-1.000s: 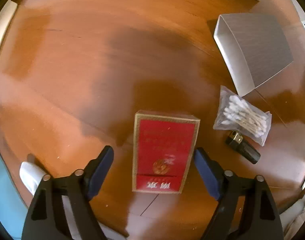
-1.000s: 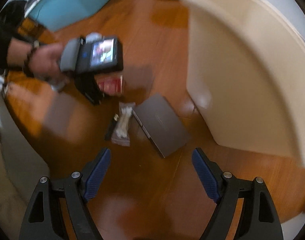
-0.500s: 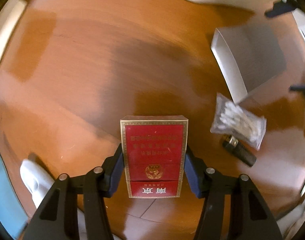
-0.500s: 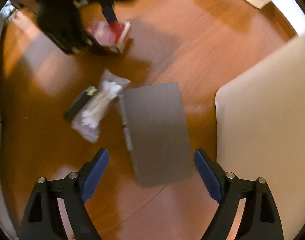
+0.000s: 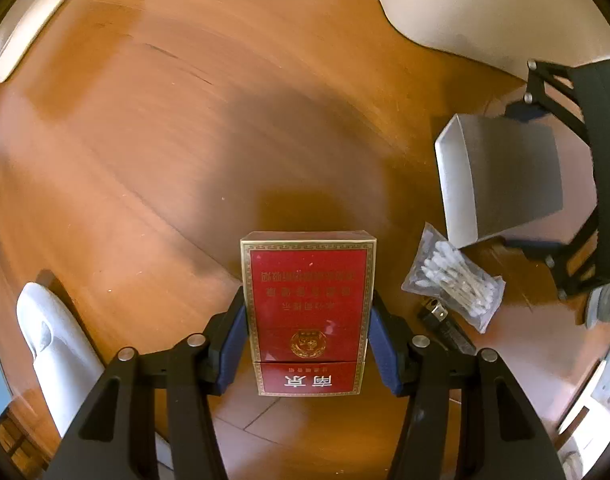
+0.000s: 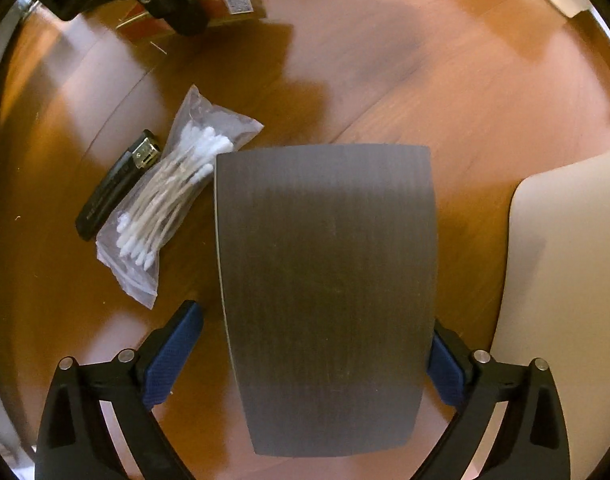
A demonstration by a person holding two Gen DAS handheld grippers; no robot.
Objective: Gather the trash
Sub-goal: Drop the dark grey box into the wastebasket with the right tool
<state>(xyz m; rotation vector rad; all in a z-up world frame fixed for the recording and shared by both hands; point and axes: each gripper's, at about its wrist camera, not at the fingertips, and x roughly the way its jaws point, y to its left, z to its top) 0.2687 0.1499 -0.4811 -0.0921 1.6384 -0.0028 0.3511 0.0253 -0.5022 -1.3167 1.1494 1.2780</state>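
left wrist view: left gripper (image 5: 307,344) clamped on red cigarette pack (image 5: 307,316), blue pads pressed to both sides, above wooden floor (image 5: 145,140). right wrist view: right gripper (image 6: 313,356) closing around grey box (image 6: 325,280), left pad clear of it; cotton swab bag (image 6: 165,200) and black lighter (image 6: 117,184) left of box.

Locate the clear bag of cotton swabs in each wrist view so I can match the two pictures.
Left wrist view: the clear plastic bag of white cotton swabs lies at right of centre, just below the flat grey rectangular box.
Right wrist view: the same bag lies left of centre, against the grey box's left edge.
Shared landmark: the slim black lighter beside the bag.
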